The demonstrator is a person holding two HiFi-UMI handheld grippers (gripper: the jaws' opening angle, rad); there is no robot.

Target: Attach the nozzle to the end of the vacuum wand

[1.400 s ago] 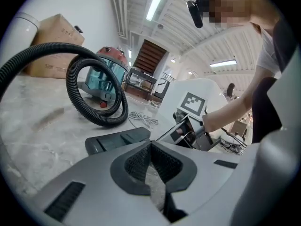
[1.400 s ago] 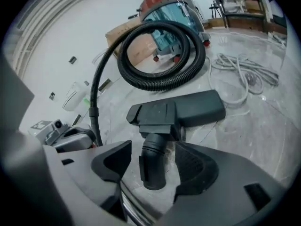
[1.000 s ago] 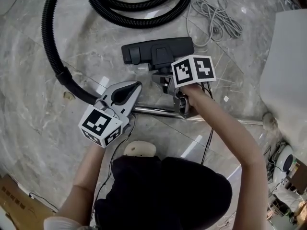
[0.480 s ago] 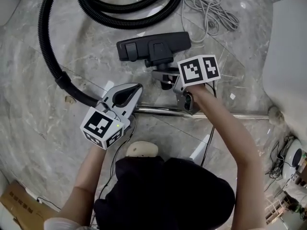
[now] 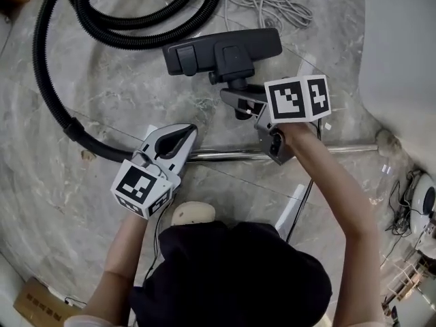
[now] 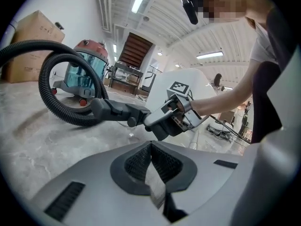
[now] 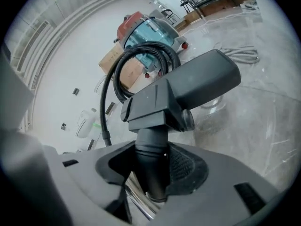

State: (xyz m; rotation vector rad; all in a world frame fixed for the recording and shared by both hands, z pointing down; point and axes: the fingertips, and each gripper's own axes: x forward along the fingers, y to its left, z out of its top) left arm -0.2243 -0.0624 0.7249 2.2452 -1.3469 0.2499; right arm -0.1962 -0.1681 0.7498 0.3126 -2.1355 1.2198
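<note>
Floor: a glossy grey marbled floor [image 5: 102, 114] is spreading under everything.
Right fingers: the right gripper [image 5: 240, 105] has just been closing its jaws, which are now clamping the round neck of the black plastic floor nozzle [image 5: 225, 50].
Left fingers: the left gripper [image 5: 182, 136] is pressing its jaws fully together, with nothing showing between them. Its tips are sitting by the near end of the chrome metal vacuum wand [image 5: 327, 150].
Progress: the nozzle is in hand. The wand is lying on the floor, unjoined, so aligning and pushing on are remaining, I judge.
Pose: the right forearm is reaching forward with its gripper tilting down. The left arm is bending close to the body.
Outward: a black ribbed hose [image 5: 51, 107] is looping away at the left.
</note>
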